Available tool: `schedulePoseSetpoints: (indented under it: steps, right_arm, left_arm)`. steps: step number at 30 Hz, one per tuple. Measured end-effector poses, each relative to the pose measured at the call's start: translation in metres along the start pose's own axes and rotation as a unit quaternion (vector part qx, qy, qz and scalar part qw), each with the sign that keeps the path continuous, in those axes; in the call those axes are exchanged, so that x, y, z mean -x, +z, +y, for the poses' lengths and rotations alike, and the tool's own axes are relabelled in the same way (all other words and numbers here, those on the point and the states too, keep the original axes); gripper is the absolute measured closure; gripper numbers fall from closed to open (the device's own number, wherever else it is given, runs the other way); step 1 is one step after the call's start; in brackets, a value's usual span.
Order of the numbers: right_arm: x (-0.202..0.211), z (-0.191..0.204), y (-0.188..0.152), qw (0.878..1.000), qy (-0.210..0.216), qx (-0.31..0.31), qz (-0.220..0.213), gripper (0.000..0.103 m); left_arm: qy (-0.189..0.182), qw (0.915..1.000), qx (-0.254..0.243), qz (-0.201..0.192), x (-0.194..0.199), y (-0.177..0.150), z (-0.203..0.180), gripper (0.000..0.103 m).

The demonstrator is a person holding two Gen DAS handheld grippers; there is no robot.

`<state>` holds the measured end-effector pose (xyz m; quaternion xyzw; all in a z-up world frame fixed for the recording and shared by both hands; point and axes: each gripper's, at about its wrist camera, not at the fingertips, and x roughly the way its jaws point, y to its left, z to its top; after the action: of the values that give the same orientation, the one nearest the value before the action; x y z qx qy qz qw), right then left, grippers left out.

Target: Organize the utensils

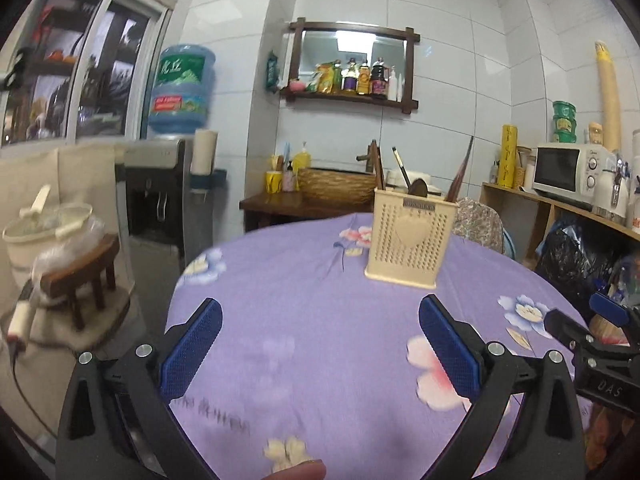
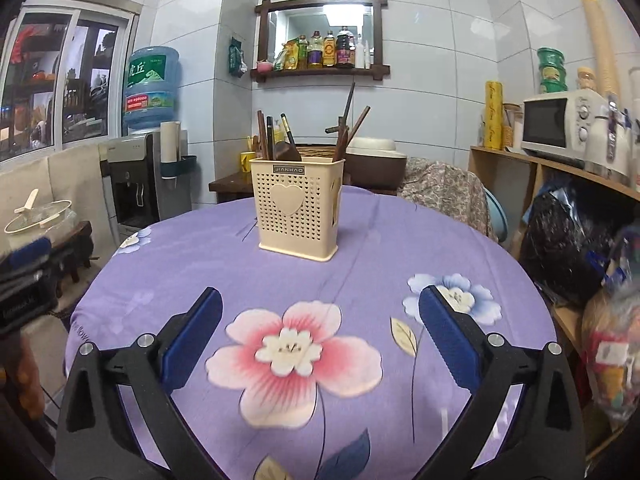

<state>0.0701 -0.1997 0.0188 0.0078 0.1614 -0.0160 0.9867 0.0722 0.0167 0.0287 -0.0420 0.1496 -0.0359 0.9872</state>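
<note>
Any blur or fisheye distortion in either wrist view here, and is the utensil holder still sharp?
Left wrist view: motion blur smears the purple tablecloth near the camera, and the cream utensil holder is slightly soft. Right wrist view: sharper, the holder and its label crisp, the right edge blurred. Both views: fisheye bending of wall tiles, dark corner vignetting.

A blue water bottle (image 2: 151, 87) tops a dispenser (image 2: 138, 178) at the left. A wall shelf (image 2: 320, 70) carries sauce bottles (image 2: 324, 50). A white microwave (image 2: 560, 126) stands on a wooden rack at the right.
</note>
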Motion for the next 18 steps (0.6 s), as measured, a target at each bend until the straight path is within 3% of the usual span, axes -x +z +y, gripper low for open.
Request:
schedulePoseSetpoints:
  steps: [7,18]
  right_arm:
    - [0.048,0.014,-0.02,1.0,0.007,0.005,-0.011,0.006]
    - [0.072,0.01,-0.014,0.999,0.005,-0.009,-0.047,0.006]
  left_arm:
    - [0.011,0.9996,-0.016,-0.02,0.039,-0.012,-0.007,0.006]
    - [0.012,0.9982,-0.017,-0.056,0.059,-0.02,-0.007,0.006]
